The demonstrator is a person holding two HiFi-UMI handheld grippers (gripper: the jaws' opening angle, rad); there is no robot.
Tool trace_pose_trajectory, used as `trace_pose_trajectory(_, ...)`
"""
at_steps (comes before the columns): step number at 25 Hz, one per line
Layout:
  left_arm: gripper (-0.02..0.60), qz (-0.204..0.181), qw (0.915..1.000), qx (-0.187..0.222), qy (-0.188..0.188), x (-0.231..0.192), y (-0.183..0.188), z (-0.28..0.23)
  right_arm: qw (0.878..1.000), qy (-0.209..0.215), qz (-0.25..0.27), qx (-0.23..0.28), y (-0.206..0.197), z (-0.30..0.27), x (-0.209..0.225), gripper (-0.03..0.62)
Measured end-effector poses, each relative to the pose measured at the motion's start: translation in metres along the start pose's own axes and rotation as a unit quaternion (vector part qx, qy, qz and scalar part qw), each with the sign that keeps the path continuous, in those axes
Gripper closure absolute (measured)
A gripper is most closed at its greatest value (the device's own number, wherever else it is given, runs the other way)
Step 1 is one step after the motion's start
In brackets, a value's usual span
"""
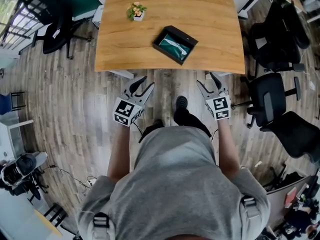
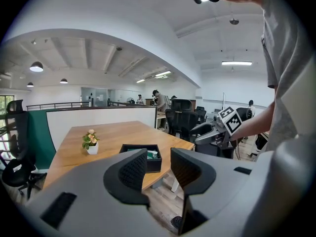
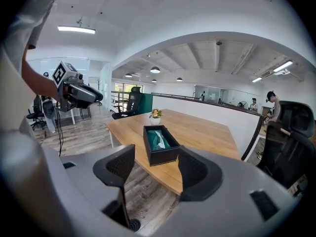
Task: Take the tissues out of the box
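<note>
A black tissue box (image 1: 175, 44) with a green top and a white tissue poking out lies on the wooden table (image 1: 150, 54), near its front edge. It also shows in the left gripper view as the box (image 2: 150, 154) and in the right gripper view as the box (image 3: 160, 143). My left gripper (image 1: 144, 82) hangs open over the floor, short of the table edge. My right gripper (image 1: 209, 80) is open too, level with it, empty. Both are well apart from the box.
A small potted plant (image 1: 136, 11) stands on the table, left of the box. Black office chairs (image 1: 272, 99) crowd the right side, and another chair (image 1: 50, 19) stands at the left. Wood floor lies between me and the table.
</note>
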State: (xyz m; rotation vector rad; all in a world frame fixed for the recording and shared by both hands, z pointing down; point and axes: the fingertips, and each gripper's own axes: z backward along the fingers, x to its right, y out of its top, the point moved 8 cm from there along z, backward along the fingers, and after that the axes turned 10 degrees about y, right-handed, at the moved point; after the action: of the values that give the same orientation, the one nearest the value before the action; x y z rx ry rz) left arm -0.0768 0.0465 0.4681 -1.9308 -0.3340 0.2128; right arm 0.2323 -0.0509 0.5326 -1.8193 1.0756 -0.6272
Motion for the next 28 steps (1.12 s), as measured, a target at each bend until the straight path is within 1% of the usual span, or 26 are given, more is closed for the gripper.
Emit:
trace_pose_trajectory(6,0.417,0.004,0.9994,0.018,0.03,-0.004,0.023,-0.019,1.0,0.021,0.006,0.014,0.007,-0.01,0.03,0.313)
trace_pose_trajectory(16,0.419,0.018,0.9982,0.014,0.056,-0.003,0.029,-0.052,0.998,0.062,0.024,0.019,0.02,-0.046,0.071,0.318)
trace_pose_trajectory(23,0.422,0.033,0.9965,0.013,0.075,-0.018,0.03,-0.059,0.996,0.085,0.035,0.02,0.035,-0.073,0.084,0.319)
trace_pose_trajectory(28,0.423,0.036,0.9961,0.014,0.079,-0.032,0.033,-0.064,0.994,0.096,0.047,0.01,0.037,-0.093,0.089,0.321)
